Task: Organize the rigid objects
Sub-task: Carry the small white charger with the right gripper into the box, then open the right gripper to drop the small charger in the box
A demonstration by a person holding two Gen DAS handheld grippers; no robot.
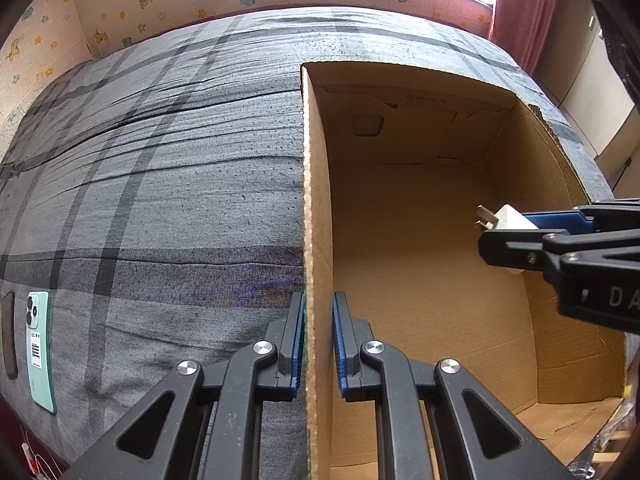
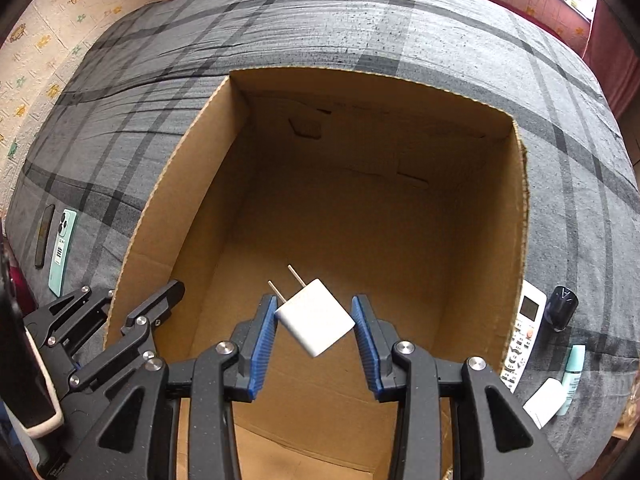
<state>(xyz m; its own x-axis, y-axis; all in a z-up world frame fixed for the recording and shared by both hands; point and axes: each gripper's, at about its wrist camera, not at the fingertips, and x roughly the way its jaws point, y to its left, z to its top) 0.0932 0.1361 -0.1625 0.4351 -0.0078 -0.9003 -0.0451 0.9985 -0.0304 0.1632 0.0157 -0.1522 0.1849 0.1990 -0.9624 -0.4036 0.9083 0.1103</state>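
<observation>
Clamped in my right gripper, white charger hangs over cardboard box; left gripper pinches its wall; next I'd lower and release.

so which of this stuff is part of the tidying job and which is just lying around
Part of the job:
- white charger, held by the right hand-held gripper above the box floor
- cardboard box, wall clamped by the left hand-held gripper
- mint phone, dark slab, remote, dark cap, mint tube, white block, still outside the box

Lying about:
- plaid bedcover
- curtain
</observation>
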